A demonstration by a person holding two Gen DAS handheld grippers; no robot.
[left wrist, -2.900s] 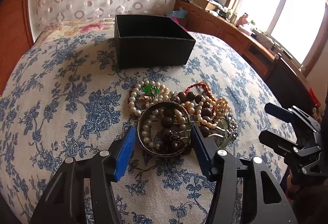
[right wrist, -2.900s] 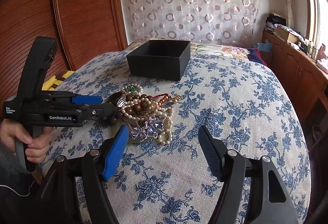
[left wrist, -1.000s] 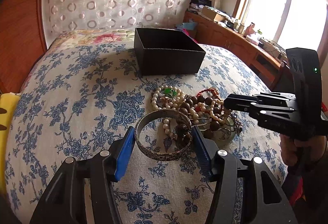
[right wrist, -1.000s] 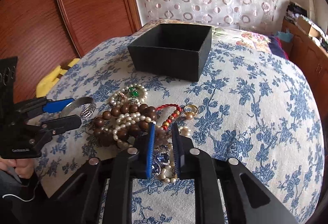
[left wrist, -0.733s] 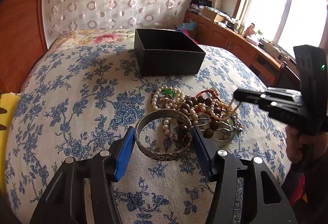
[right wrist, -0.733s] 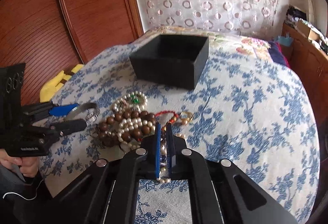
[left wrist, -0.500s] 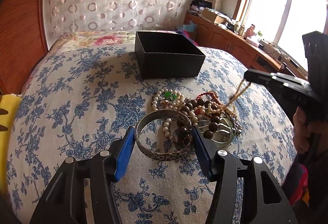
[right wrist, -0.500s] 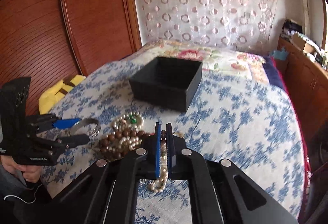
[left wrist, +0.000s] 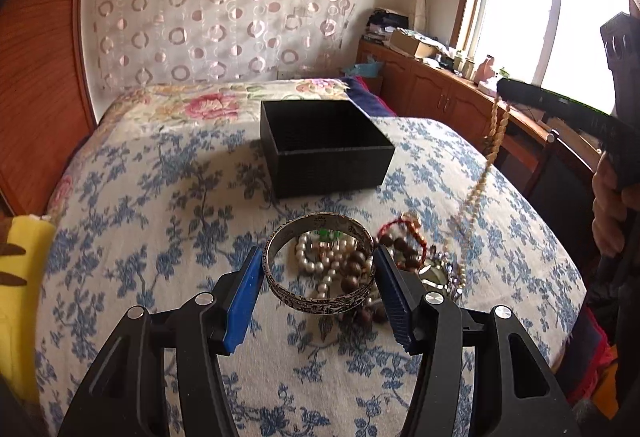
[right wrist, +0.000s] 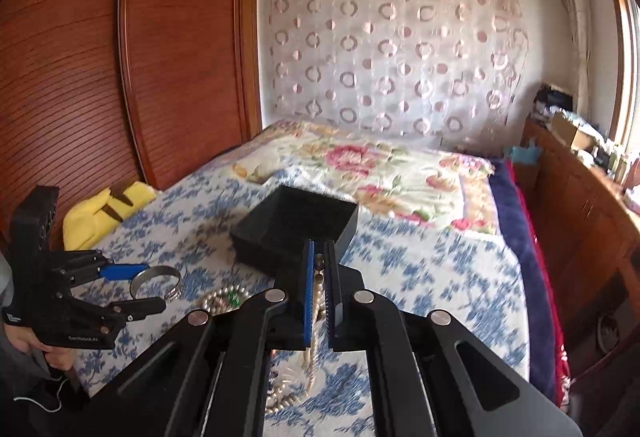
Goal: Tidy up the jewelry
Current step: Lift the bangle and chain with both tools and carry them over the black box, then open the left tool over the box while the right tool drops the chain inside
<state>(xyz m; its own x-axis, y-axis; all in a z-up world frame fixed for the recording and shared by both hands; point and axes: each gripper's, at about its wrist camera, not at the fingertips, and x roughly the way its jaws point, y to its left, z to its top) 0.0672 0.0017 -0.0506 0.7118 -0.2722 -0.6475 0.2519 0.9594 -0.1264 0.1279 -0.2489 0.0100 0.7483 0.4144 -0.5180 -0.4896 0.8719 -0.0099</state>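
Pearl strand: our right gripper (right wrist: 318, 277) is clenched on the long cream pearl necklace (left wrist: 478, 185), which dangles above the jewelry pile (left wrist: 360, 257).
Bangle: our left gripper (left wrist: 320, 291) clamps the engraved silver metal bangle (left wrist: 320, 265) across its width, lifted off the cloth.
Destination: the open black square box (left wrist: 324, 149) sits beyond the pile on the blue floral bedspread (left wrist: 160, 205).
Advice: we raise the strand until its tail clears the pile, then lower it in slowly.

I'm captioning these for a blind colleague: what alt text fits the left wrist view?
The left gripper holds a silver bangle above a jewelry pile on a floral bedspread; a black box sits beyond. At right, the right gripper lifts a pearl necklace.
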